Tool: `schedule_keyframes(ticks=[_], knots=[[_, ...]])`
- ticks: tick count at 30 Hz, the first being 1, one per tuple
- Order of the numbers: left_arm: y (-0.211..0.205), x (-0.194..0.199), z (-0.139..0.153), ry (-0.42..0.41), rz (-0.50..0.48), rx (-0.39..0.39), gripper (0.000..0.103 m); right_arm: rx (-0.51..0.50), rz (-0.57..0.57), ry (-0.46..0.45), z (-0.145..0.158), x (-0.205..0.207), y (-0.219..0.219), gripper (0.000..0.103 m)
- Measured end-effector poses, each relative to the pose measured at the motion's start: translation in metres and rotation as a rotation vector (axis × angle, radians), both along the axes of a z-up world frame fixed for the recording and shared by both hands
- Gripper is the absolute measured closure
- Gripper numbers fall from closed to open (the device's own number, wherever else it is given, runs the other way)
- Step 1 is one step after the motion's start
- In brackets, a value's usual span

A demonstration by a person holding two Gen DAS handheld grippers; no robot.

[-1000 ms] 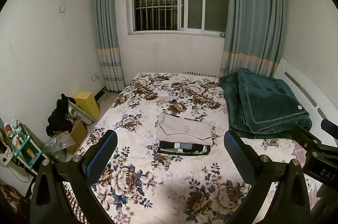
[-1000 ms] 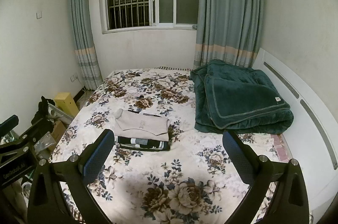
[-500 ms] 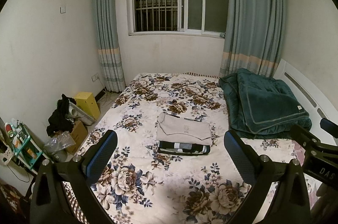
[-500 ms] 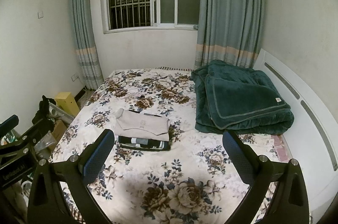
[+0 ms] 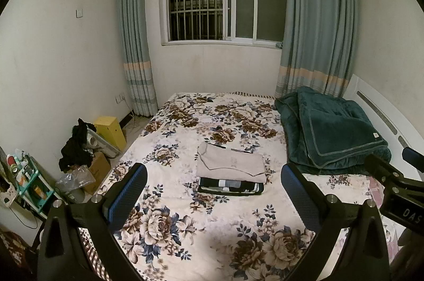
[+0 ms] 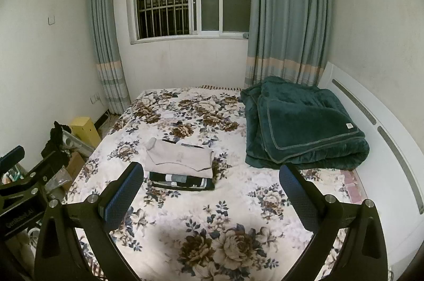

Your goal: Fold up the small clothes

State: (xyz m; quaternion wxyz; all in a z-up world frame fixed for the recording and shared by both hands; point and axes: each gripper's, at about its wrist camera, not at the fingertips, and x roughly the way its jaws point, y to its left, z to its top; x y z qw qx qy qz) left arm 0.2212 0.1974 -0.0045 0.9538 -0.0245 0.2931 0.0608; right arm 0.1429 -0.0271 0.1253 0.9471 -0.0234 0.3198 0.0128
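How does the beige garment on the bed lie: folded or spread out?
Folded. The beige garment forms a compact rectangle, its layered edges visible, stacked on a dark folded garment.

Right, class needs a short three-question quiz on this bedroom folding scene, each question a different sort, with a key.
1. True or false: the left gripper is shut on the beige folded garment.
2. Multiple choice: the beige folded garment lies (A) on the dark green blanket, (B) on top of a dark folded garment, (C) on the floor.
3. Fill in: the right gripper is ____, holding nothing, above the floral bedspread.

Key: 1 false; 2 B; 3 open.
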Motion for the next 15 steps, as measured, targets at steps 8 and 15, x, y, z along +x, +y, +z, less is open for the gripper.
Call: schedule_keyframes(ticks=[8, 15], knots=[[-0.0021, 0.0008, 0.0021, -0.003, 0.0, 0.0, 0.0, 0.001, -0.001, -0.002, 0.0006, 0.0003, 0.0009, 0.0], [-0.0023, -0.0005, 0.0009, -0.004, 0.001, -0.001, 0.0, 0.002, -0.005, -0.003, -0.0012, -0.0012, 0.0015, 0.0]])
